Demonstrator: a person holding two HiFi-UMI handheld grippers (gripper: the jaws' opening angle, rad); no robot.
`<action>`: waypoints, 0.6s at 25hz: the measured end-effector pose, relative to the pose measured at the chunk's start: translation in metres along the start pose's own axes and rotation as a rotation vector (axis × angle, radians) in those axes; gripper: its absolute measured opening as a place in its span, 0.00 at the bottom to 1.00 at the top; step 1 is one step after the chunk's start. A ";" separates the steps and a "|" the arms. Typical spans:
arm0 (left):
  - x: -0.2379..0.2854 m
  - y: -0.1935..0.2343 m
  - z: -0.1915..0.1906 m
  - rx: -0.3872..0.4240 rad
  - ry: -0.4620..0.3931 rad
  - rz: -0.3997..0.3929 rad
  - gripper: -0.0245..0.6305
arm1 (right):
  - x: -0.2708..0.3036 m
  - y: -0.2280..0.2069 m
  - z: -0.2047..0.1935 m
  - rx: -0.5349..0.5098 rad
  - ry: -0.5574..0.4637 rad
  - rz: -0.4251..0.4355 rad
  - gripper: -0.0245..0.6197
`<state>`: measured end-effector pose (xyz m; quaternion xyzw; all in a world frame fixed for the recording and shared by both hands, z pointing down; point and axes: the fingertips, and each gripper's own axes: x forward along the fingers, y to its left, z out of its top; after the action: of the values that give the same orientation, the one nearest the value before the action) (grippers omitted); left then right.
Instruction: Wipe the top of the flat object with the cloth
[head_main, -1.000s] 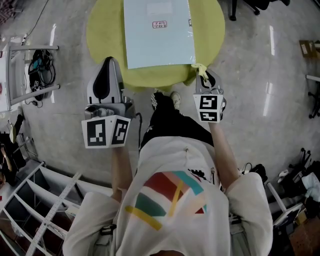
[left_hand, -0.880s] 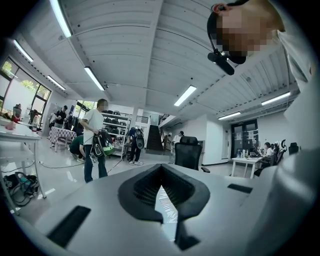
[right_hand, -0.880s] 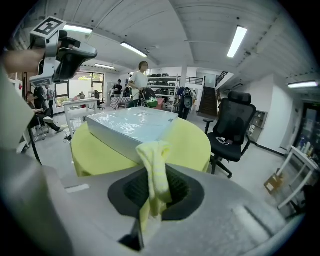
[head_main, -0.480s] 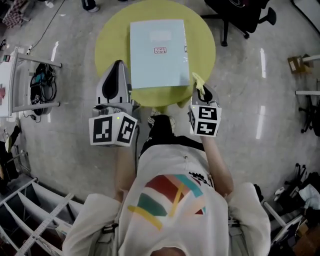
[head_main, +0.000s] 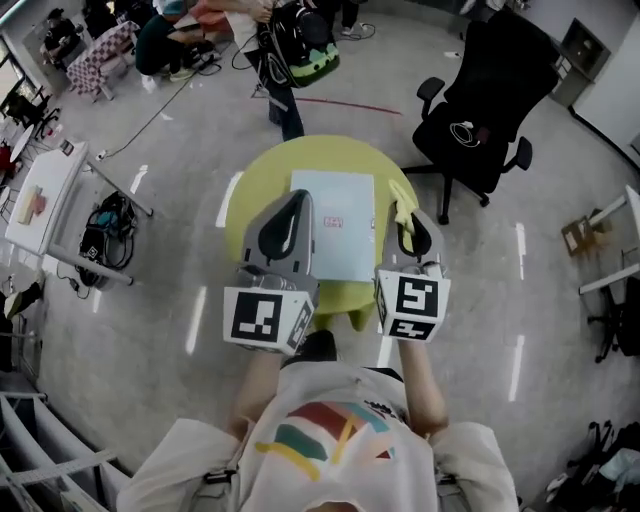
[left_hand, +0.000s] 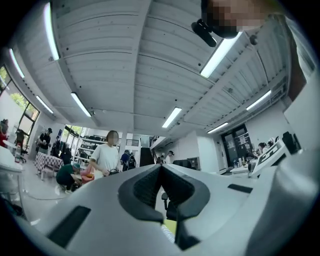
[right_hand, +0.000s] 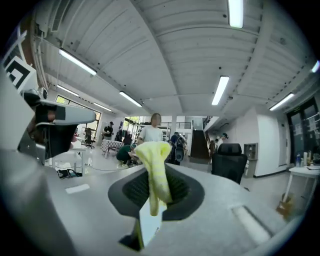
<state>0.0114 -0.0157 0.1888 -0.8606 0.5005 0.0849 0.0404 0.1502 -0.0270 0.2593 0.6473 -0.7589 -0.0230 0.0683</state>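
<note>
A pale blue flat object (head_main: 340, 230) lies on a round yellow table (head_main: 255, 190) in the head view. My left gripper (head_main: 296, 198) is held high over the object's left edge, its jaws together with nothing between them. My right gripper (head_main: 408, 222) hangs over the object's right edge, shut on a yellow cloth (head_main: 401, 200) that sticks out past its tips. In the right gripper view the cloth (right_hand: 156, 167) droops from the right gripper (right_hand: 155, 176), and a strip of the flat object (right_hand: 149, 227) shows below. The left gripper (left_hand: 161, 167) points level across the room.
A black office chair (head_main: 480, 130) stands just right of the table. A white side table (head_main: 40, 190) with cables is at the left, and a white rack (head_main: 30, 450) at the lower left. People (head_main: 170, 40) are at the far end of the room, one standing (left_hand: 106, 155).
Both grippers have risen toward the head camera and now overlap the flat object's sides. The view has pulled back to show much more of the room. The cloth stays held.
</note>
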 end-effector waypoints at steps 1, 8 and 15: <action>-0.003 -0.004 0.005 0.018 -0.007 -0.004 0.06 | -0.006 0.005 0.008 -0.007 -0.021 0.012 0.08; -0.013 -0.005 0.018 0.064 -0.071 -0.001 0.06 | -0.024 0.027 0.031 -0.090 -0.133 0.037 0.08; -0.016 -0.011 0.015 0.072 -0.072 -0.009 0.06 | -0.034 0.028 0.030 -0.091 -0.143 0.029 0.08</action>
<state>0.0113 0.0056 0.1766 -0.8573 0.4975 0.0979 0.0897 0.1241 0.0092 0.2304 0.6290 -0.7694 -0.1026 0.0437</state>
